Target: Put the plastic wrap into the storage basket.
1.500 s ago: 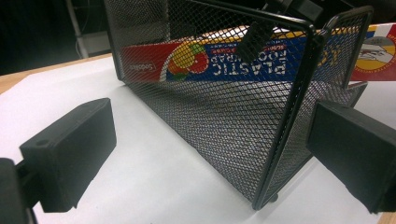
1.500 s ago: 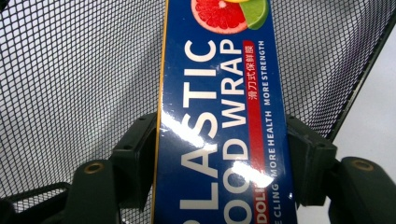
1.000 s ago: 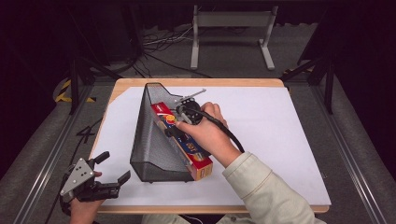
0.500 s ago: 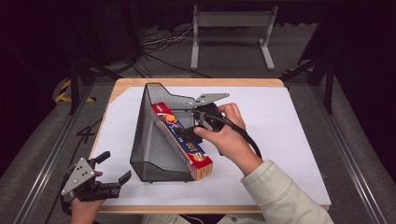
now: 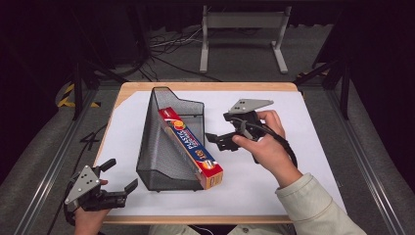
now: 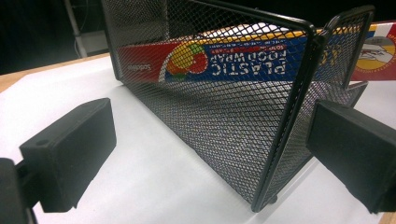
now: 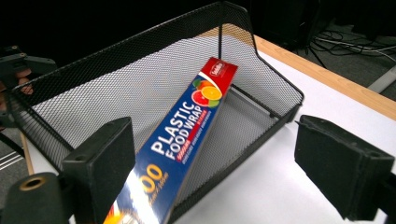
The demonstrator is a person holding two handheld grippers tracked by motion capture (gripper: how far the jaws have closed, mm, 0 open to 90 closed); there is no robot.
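The right gripper point(image 5: 226, 131) is held just above the paper, its jaws spread wide and empty, touching nothing. To its left, a short way off, the box point(image 5: 190, 146) of plastic wrap lies in the mesh basket point(image 5: 161, 147). The box's long axis runs from the basket's far end to the near end, where the box juts out. This gripper is judged the nearer. The left gripper point(image 5: 113, 180) is held off the basket's near-left corner, jaws likewise apart and empty.
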